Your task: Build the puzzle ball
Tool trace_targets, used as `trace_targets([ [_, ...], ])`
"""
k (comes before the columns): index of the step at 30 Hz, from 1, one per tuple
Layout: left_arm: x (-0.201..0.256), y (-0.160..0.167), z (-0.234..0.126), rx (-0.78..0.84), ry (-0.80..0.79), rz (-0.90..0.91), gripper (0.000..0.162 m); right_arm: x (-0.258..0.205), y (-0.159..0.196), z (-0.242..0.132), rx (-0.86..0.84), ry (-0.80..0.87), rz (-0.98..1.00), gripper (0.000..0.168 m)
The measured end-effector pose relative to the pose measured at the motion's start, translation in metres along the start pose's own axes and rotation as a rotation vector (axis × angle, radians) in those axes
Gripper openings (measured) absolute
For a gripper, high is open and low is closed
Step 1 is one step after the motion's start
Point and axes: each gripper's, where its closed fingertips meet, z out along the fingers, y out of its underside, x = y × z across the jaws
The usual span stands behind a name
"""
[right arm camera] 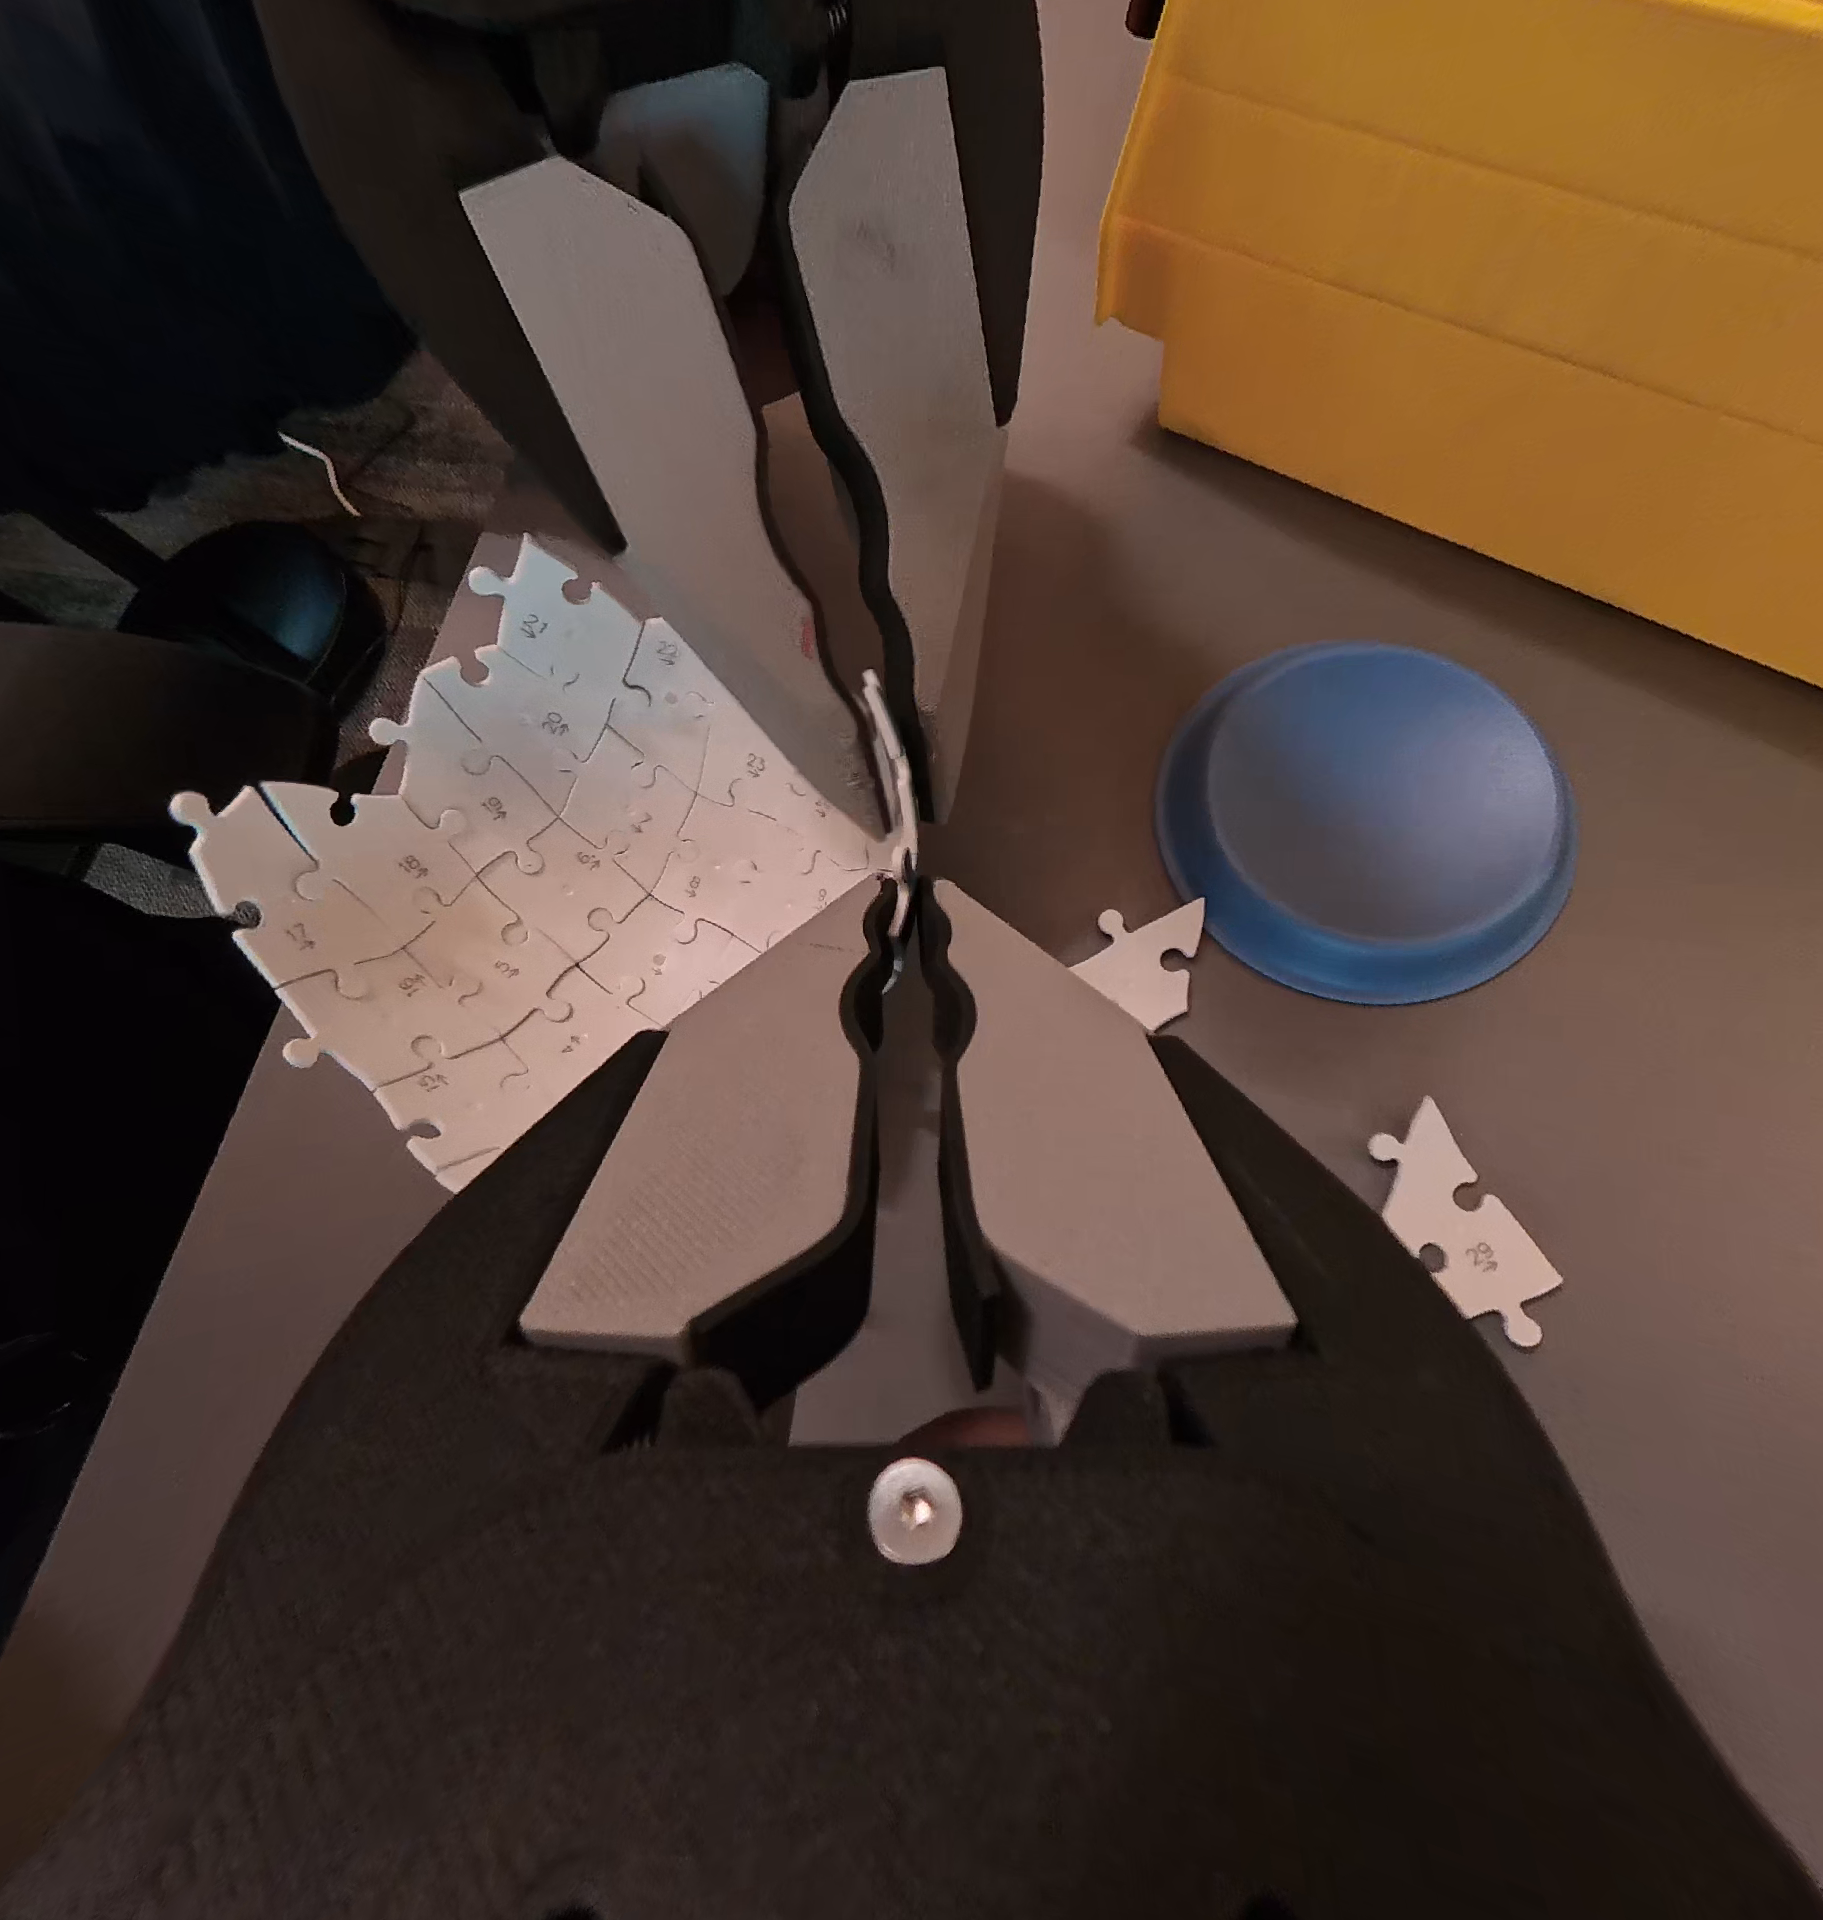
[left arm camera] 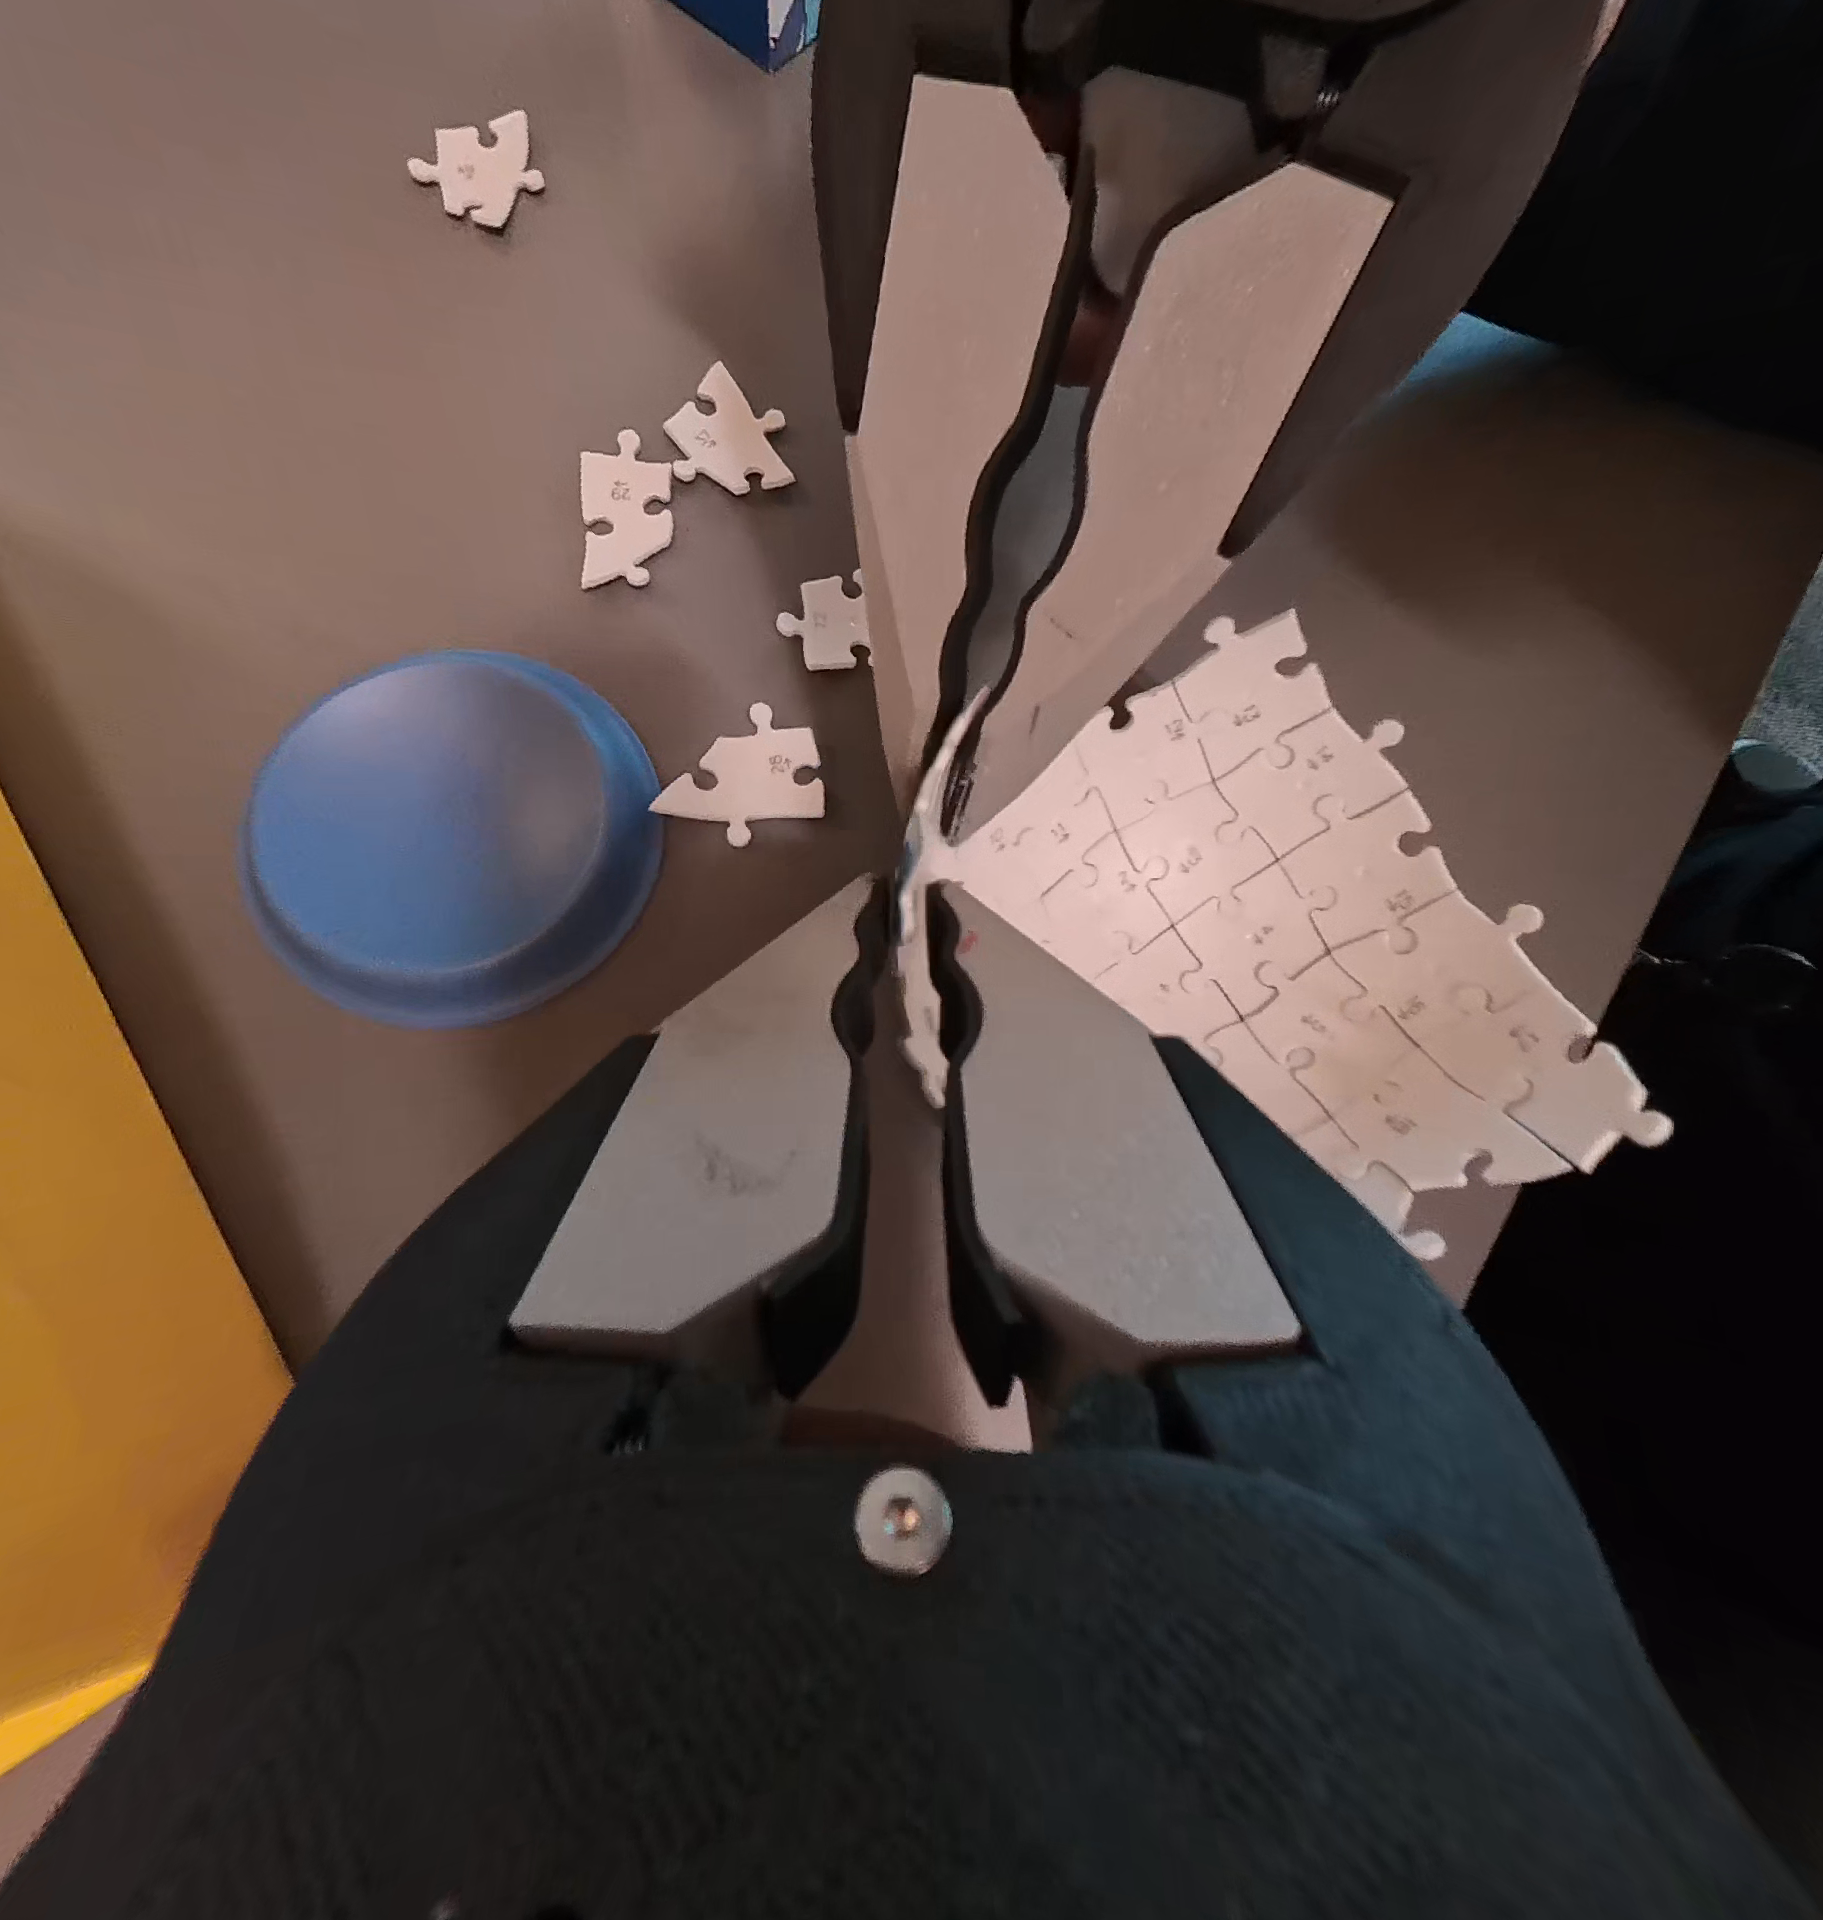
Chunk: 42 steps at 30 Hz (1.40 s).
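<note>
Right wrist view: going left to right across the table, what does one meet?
Assembled puzzle sheet → right gripper shut on the sheet's edge → loose piece touching the dome's rim → blue dome → yellow bin at the far right, farther back.

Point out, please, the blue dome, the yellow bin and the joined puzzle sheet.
Blue dome (left arm camera: 439, 831): left wrist view, middle of its rounded top.
Yellow bin (right arm camera: 1509, 239): right wrist view, its side wall.
Puzzle sheet (left arm camera: 1302, 914): left wrist view, middle of its white numbered back.
</note>
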Motion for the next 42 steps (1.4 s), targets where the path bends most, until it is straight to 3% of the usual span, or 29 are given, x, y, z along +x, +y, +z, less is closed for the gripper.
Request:
trace_targets([
  [17,0.014,-0.002,-0.002,0.022,0.062,-0.024,0.001,-0.015,-0.004,0.005,0.089,-0.142,0.021,0.001],
  [24,0.014,0.000,-0.009,0.012,0.040,-0.016,0.008,-0.016,-0.003,0.006,0.069,-0.132,0.008,0.000],
  [29,0.015,0.001,-0.007,0.006,0.036,-0.020,0.001,-0.016,0.000,0.007,0.054,-0.149,0.037,0.000],
  [42,0.017,0.004,-0.004,-0.004,0.051,-0.079,0.001,-0.018,0.003,0.009,0.033,-0.161,0.074,0.000],
])
